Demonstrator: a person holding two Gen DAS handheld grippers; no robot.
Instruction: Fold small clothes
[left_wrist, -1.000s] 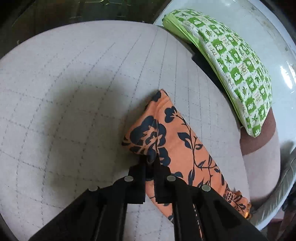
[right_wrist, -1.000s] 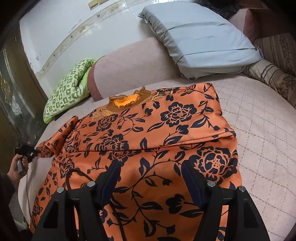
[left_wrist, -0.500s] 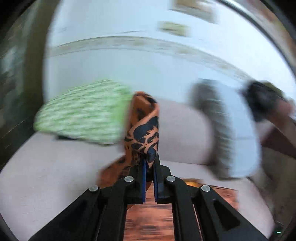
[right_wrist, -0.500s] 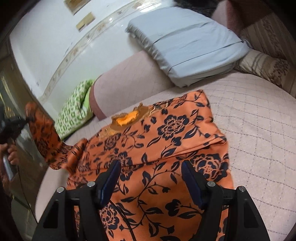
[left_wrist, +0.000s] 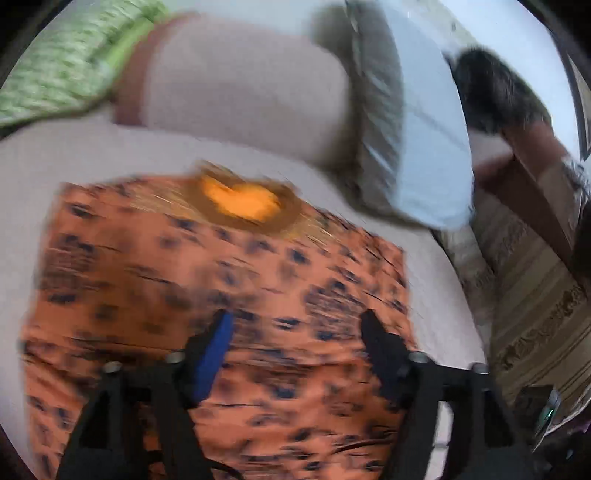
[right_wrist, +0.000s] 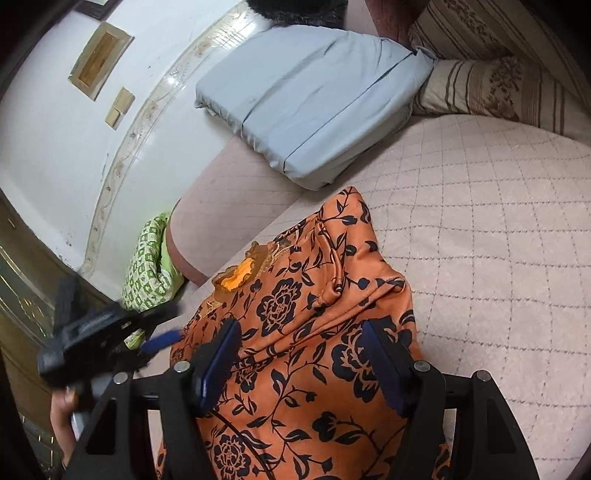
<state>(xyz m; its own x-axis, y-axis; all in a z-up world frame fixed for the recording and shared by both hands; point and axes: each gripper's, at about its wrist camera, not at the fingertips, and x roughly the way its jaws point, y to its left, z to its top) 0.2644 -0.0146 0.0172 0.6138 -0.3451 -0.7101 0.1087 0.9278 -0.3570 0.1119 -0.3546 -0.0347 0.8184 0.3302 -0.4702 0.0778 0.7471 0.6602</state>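
An orange garment (right_wrist: 295, 314) with a black flower print lies on the pink quilted bed (right_wrist: 498, 240), both its sides folded in over the middle. In the blurred left wrist view the same garment (left_wrist: 221, 277) fills the lower half, its yellow neck patch at the far end. My left gripper (left_wrist: 295, 321) hovers over it, jaws opening and nothing between them. It also shows in the right wrist view as the left gripper (right_wrist: 168, 325), held in a hand by the garment's left edge. My right gripper (right_wrist: 299, 328) stands open above the garment's near part, holding nothing.
A grey pillow (right_wrist: 306, 107) leans at the head of the bed. A green patterned pillow (right_wrist: 147, 266) lies at the far left by the white wall. A striped beige cushion (right_wrist: 491, 88) sits at the back right. Dark wooden furniture (right_wrist: 22, 288) stands on the left.
The left gripper lifted the left sleeve, swung it over onto the garment's body and let it go; its jaws now stand apart. The right gripper rolled and shifted a little.
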